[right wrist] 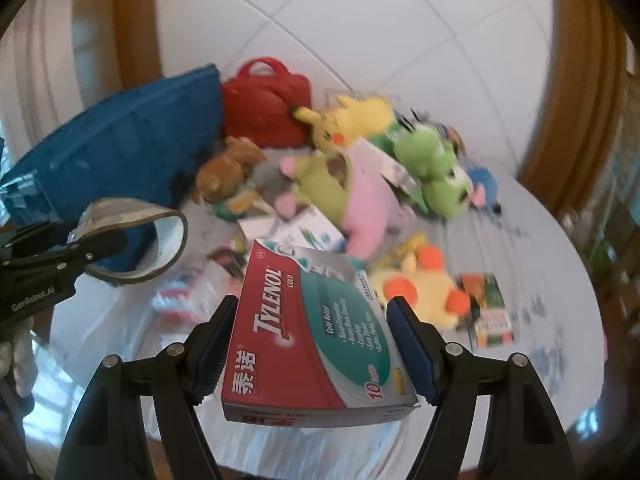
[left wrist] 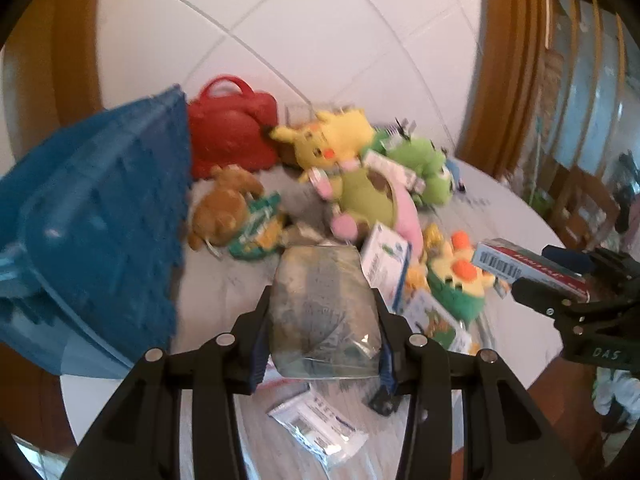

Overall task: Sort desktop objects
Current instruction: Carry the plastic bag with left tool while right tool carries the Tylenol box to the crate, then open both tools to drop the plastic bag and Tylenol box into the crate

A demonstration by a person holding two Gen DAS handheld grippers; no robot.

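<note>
— Closest to the right gripper [right wrist: 312, 340]'s camera, what's that?
— Tylenol box [right wrist: 316, 332], red and teal, clamped between both fingers, held above the white table [right wrist: 540, 280].
— And the left gripper [left wrist: 324, 320]?
— Its fingers pinch a clear greyish packet [left wrist: 325, 312], also lifted off the table.
— What lies ahead of them?
— Plush toys in a heap: a yellow one [left wrist: 328, 136], a green one [left wrist: 420, 164], a pink-and-green one [left wrist: 368, 196], a brown one [left wrist: 224, 208]. Beyond those sits a red bag [left wrist: 232, 132].
— And to the left gripper's left?
— Blue basket [left wrist: 100, 220], close by. Below the packet lie small white sachets [left wrist: 320, 428].
</note>
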